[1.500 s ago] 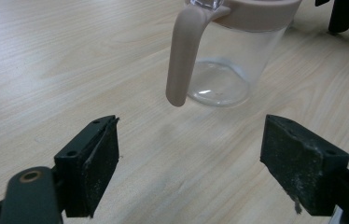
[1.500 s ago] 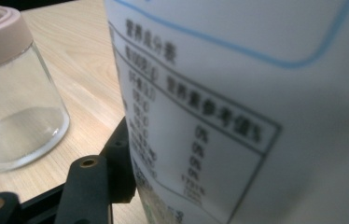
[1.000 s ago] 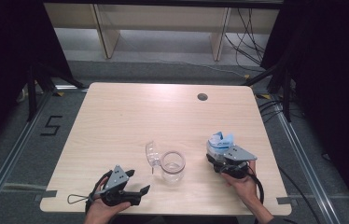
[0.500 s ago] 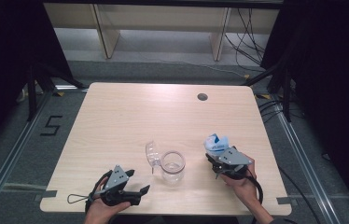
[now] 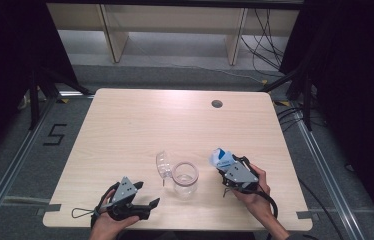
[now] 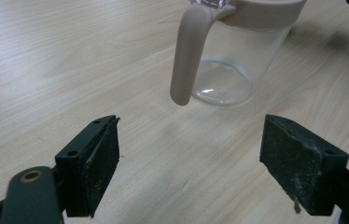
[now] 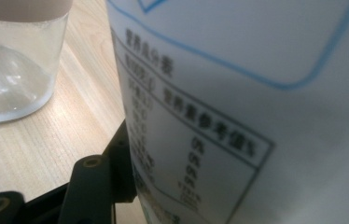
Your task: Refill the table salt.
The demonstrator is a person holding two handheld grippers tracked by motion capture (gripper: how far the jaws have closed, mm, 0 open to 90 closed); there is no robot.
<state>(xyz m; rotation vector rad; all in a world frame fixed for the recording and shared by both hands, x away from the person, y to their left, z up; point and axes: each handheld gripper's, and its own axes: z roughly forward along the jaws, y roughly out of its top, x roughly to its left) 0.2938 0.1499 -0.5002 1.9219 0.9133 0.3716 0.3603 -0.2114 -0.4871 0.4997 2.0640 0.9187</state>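
Note:
A clear jug (image 5: 184, 179) with a beige rim and handle (image 6: 186, 56) stands near the table's front edge, its clear lid (image 5: 162, 164) flipped open to the left. My right gripper (image 5: 226, 168) is shut on a white carton with blue print (image 5: 221, 157), held just right of the jug. In the right gripper view the carton (image 7: 256, 93) is pressed close to the camera, with the jug (image 7: 14, 70) at its left. My left gripper (image 5: 148, 194) rests open at the front left, jaws wide apart (image 6: 191, 154) and aimed at the jug's handle.
The light wooden table (image 5: 140, 125) has a round cable hole (image 5: 217, 104) at the back right. Shelving and cables lie on the floor beyond the far edge. Metal rails run along both sides.
My right gripper has carried the carton a little to the left, closer to the jug. The left gripper and the jug have not moved.

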